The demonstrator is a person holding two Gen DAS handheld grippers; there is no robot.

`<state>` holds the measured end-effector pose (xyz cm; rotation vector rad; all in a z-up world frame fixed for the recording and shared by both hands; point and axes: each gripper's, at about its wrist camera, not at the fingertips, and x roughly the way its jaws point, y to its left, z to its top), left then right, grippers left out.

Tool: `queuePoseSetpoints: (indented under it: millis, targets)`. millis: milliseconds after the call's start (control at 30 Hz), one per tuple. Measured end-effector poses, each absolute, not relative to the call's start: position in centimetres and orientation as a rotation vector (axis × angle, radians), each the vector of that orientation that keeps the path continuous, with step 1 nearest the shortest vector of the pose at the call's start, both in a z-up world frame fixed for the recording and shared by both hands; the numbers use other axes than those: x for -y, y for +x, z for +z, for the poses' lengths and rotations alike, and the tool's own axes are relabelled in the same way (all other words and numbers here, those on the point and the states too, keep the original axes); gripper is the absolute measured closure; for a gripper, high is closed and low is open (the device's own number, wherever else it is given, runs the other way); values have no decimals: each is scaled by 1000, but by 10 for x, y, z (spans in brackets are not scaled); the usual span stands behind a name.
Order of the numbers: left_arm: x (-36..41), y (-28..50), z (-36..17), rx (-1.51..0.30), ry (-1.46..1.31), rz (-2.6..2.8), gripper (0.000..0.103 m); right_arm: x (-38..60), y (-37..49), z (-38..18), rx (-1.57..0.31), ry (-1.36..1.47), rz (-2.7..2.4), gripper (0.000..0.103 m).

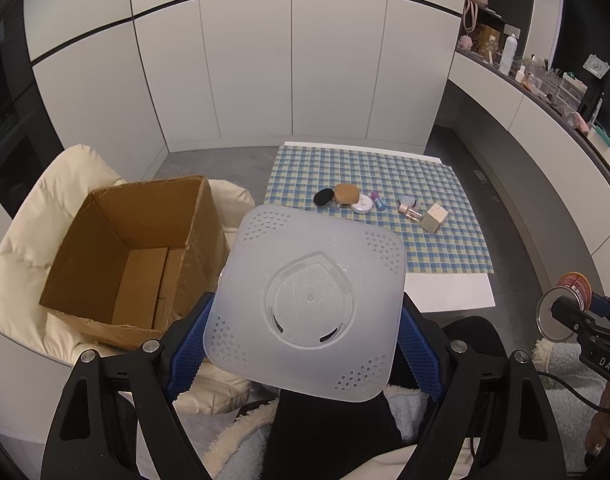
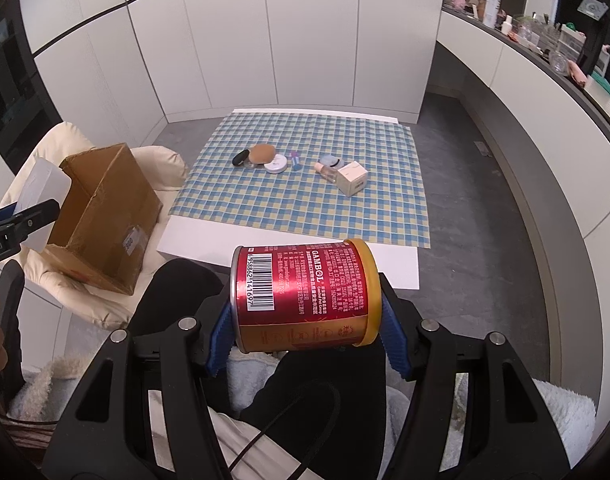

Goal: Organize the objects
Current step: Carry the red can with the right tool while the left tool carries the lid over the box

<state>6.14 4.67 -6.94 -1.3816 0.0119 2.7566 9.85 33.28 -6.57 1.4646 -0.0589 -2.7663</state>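
Lower centre of its own view, the left gripper (image 1: 305, 344) clamps a frosted, perforated plastic basket (image 1: 309, 304); only the right view shows the right gripper (image 2: 305, 324) grasping a glossy red can (image 2: 305, 296) sideways. The cardboard box (image 1: 133, 256) sits centre left.

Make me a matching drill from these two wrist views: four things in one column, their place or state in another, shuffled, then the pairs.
Things:
1. red can
2. translucent basket
3. cardboard box
4. cream carton

Places or states:
A. on the checkered cloth
B. open, on the cream cushion
C. on its side in the right gripper
D. bottom toward the camera, in the left gripper

Pairs: 1-C, 2-D, 3-B, 4-A
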Motion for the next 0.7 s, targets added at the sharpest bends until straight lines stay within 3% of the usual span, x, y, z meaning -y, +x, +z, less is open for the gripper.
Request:
queuePoseSetpoints:
  millis: [700]
  targets:
    - [25, 88, -70, 150, -1470, 2925, 18, -261, 72, -73, -82, 1390, -2588, 39]
